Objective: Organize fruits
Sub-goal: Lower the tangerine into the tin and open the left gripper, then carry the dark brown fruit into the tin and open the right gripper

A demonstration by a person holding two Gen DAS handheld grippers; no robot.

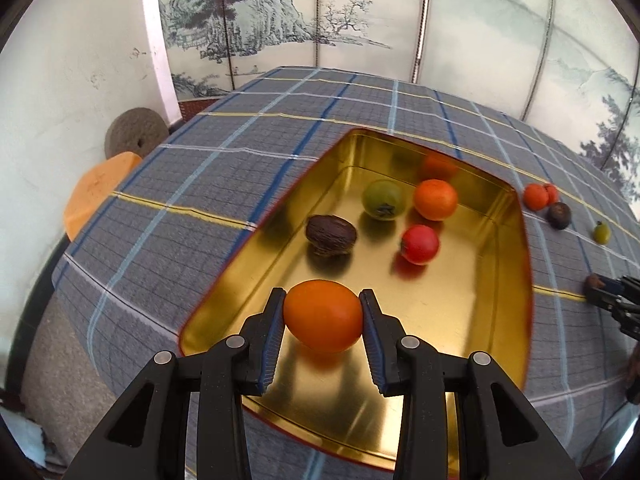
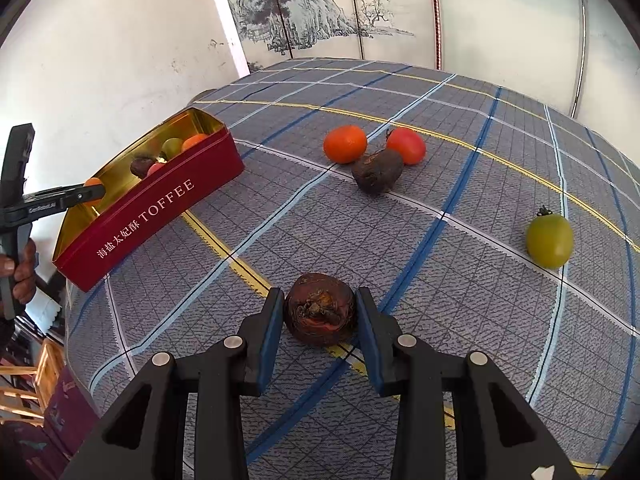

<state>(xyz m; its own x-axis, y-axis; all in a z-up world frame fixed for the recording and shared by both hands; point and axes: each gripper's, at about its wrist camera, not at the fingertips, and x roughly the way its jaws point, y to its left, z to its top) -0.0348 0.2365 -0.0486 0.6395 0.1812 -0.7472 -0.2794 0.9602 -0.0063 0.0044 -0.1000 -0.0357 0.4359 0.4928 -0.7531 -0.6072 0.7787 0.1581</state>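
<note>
The left tool (image 1: 323, 320) pinches an orange fruit (image 1: 322, 315) between its two blue-padded fingers, holding it over the near end of the gold-lined tin (image 1: 516, 264). Further in on the tin floor lie a wrinkled brown fruit (image 1: 331, 235), a red tomato (image 1: 420, 244), a green tomato (image 1: 383, 199) and an orange mandarin (image 1: 435, 199) (its reflection shows on the far wall of the tin). The tin sits on the tabletop, which is covered by a grey plaid cloth (image 1: 208, 184). The right tool (image 2: 320, 312) has its fingers pressed against the sides of a dark brown-red fruit (image 2: 320, 309) that appears to rest on the cloth; whether it is lifted clear I cannot tell. Beyond it, near the middle of the tabletop, a dark purple fruit (image 2: 377, 170) touches a red fruit (image 2: 406, 145), with an orange one (image 2: 345, 144) just beside them. A green tomato with a stem (image 2: 549, 241) lies well apart to the right. In the right wrist view the tin shows its red outer wall (image 2: 160, 208) printed TOFFEE, with the left tool reaching over its near end. A painted folding screen (image 1: 280, 16) stands behind the tabletop.
</note>
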